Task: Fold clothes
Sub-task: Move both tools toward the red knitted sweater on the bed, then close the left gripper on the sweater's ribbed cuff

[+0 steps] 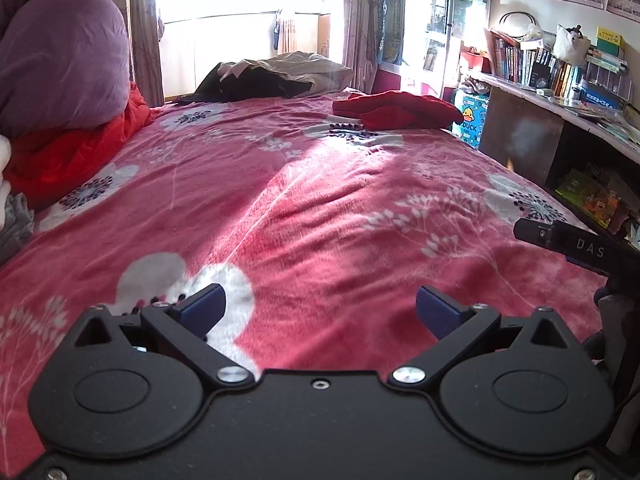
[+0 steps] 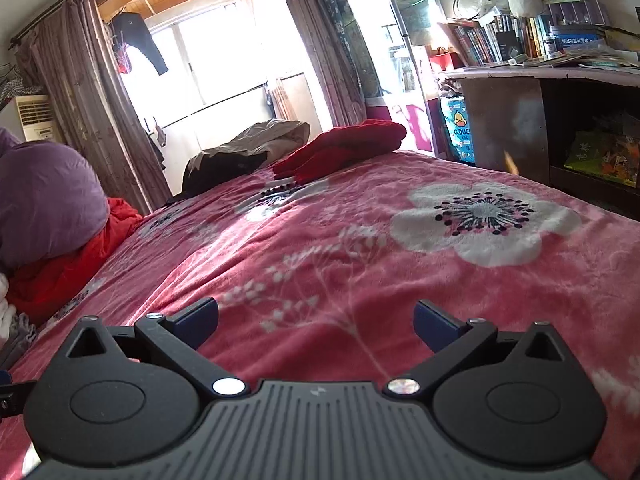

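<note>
A folded red knit garment point(image 1: 396, 110) point(image 2: 344, 148) lies at the far right corner of the bed. A dark and beige garment point(image 1: 272, 78) point(image 2: 244, 152) is heaped at the far end by the window. A bright red garment point(image 1: 68, 152) point(image 2: 64, 268) is bunched at the left edge under a purple pillow point(image 1: 60, 60) point(image 2: 44, 200). My left gripper point(image 1: 320, 308) hovers open over the pink floral blanket point(image 1: 320, 200), holding nothing. My right gripper point(image 2: 316, 320) is also open and empty above the blanket point(image 2: 360, 248). Part of the right gripper's body point(image 1: 580, 244) shows at the right of the left wrist view.
A desk with bookshelves point(image 1: 560, 92) point(image 2: 560, 80) runs along the bed's right side. A blue duck-print box point(image 1: 470, 120) point(image 2: 458, 128) stands by the desk. Curtains point(image 1: 144, 40) point(image 2: 80, 100) frame the bright window. White and grey cloth point(image 1: 12, 208) lies at the left edge.
</note>
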Available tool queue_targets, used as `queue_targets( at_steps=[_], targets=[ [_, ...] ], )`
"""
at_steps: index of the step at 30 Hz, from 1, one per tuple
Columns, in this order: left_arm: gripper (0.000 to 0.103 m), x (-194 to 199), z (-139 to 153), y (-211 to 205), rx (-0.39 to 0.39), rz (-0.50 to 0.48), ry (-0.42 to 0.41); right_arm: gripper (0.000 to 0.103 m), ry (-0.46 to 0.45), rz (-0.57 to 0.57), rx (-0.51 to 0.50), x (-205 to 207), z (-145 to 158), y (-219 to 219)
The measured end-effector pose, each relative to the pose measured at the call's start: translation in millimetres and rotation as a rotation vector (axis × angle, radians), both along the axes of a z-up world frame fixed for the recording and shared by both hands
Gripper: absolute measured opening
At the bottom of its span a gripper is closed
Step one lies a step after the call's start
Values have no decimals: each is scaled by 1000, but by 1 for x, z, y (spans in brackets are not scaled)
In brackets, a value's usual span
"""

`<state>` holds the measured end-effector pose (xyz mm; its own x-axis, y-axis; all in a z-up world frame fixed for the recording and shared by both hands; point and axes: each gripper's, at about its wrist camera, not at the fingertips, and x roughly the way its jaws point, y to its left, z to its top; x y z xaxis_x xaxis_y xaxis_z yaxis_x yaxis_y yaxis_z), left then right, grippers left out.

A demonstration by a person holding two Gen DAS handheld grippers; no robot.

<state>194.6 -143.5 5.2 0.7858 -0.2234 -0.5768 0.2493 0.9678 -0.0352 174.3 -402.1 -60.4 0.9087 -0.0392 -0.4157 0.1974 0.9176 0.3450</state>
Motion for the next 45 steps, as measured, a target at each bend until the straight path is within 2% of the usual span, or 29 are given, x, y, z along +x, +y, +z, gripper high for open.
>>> queue_targets(
  at_steps=[5,9,11,15,17,19,21,24,29,31,34,37,40,43,45],
  targets=[
    [102,61,8,-42,36,-43,-52,103,-31,-45,74,41,-11,-33],
    [101,114,12,-77,46,-79,-88,103,-56,-123,64,62,-19,-59],
    [101,142,13,-97,47,-92,-96,103,-82,-200,47,68,-26,-76],
    [101,193,10,-140,92,-129,-145,103,-53,-308,82,81,-42,-112],
    [99,219,5,-161,122,-143,-164,103,-49,-368,149,82,-54,-132],
    [92,249,-1,-180,148,-147,-166,103,-26,-394,217,86,-67,-142],
    [91,275,-7,-191,145,-147,-170,103,-26,-401,196,90,-72,-141],
    [90,317,-16,-196,76,-106,-134,103,-9,-420,161,96,-70,-136],
    [87,377,-37,-186,-125,-46,-62,103,-118,-526,132,84,-62,-136],
    [87,396,-38,-190,-182,-40,-45,103,-92,-590,105,89,-58,-137],
    [87,419,-42,-191,-269,-33,-13,103,-19,-601,88,102,-60,-141],
    [87,441,-49,-196,-286,-34,8,103,33,-594,55,112,-63,-138],
    [87,463,-59,-204,-289,-48,39,103,-35,-557,57,110,-66,-137],
    [87,487,-70,-210,-289,-29,57,103,-54,-547,161,108,-78,-148],
    [85,495,-77,-214,-295,-17,67,103,-68,-542,166,108,-80,-148]
  ],
)
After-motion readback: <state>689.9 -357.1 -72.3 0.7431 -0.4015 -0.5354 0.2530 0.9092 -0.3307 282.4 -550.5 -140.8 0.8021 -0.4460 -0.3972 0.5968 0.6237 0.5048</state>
